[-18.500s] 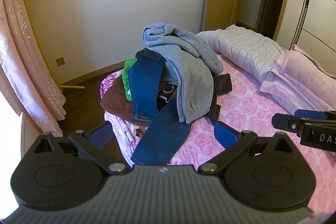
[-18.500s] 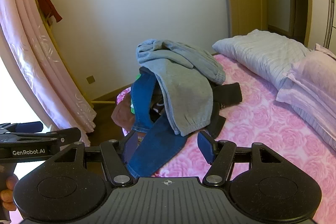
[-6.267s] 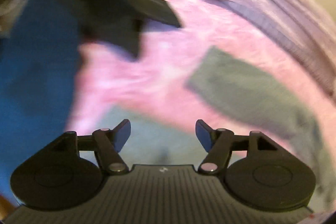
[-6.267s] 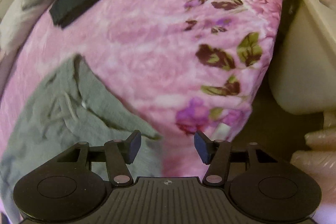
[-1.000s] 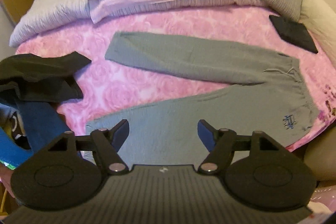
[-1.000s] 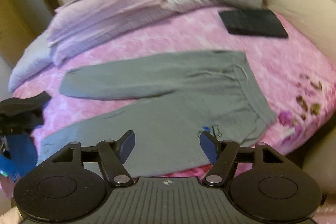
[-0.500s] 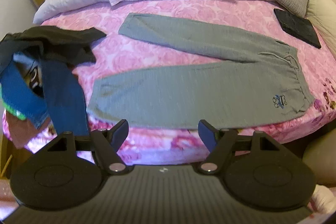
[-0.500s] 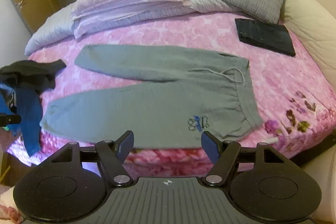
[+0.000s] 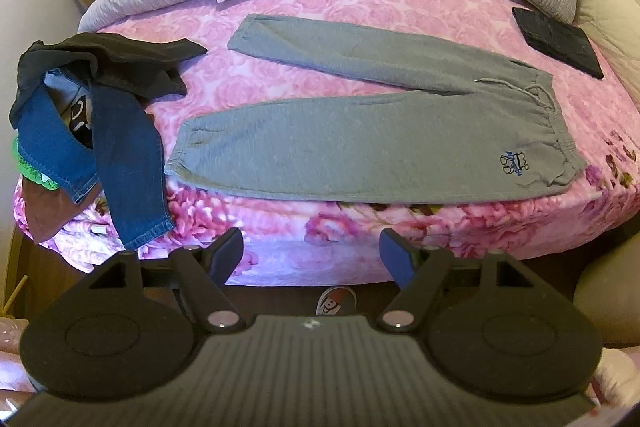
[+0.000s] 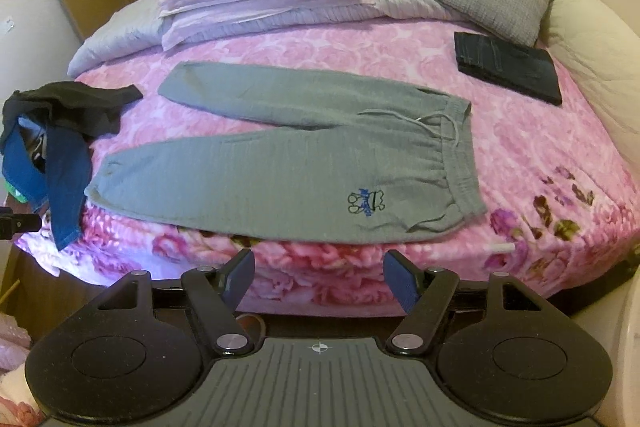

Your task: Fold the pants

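Left wrist view: grey sweatpants [image 9: 360, 131] laid flat on the pink bed [image 9: 280, 75], legs pointing left, waistband right, near leg right at the bed edge. Left gripper [image 9: 312, 251] fingers spread wide, nothing btwn them, hovering off the near edge. Right gripper [image 10: 319, 273] same deal, released & empty. Clothes pile [image 9: 84, 115] far left, folded jeans [image 10: 508, 67] far right.

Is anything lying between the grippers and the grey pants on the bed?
Nothing visible. Both the left gripper and right gripper are open and empty, off the near bed edge. The grey pants lie flat with nothing on them; the clothes pile sits beside the cuffs.
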Demonstrator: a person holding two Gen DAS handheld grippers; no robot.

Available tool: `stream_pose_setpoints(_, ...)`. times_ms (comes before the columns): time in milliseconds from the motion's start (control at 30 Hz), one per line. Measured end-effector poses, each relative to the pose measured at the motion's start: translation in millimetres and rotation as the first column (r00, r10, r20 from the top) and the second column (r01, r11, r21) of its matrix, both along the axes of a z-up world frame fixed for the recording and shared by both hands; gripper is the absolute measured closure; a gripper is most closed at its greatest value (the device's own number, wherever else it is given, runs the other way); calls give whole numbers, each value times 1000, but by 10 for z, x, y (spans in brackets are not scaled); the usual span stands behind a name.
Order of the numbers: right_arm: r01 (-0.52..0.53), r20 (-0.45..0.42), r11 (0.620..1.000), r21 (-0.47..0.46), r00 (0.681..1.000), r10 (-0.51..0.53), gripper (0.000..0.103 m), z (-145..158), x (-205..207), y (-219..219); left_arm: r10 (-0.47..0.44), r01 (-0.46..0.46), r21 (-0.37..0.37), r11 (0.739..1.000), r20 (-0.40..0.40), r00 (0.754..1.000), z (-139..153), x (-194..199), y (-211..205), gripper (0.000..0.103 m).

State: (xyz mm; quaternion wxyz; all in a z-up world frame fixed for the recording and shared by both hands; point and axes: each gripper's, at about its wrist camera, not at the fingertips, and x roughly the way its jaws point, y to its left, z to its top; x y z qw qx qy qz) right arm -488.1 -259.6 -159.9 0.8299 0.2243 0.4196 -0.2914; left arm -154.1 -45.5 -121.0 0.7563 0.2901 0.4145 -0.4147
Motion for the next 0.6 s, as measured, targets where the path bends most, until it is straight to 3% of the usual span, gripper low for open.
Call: stream_pose_setpoints(600,-15,26,1000,5,1000,15,35,16,-140,139,-5,5,-13,1000,26,1000,89,-147,226,29)
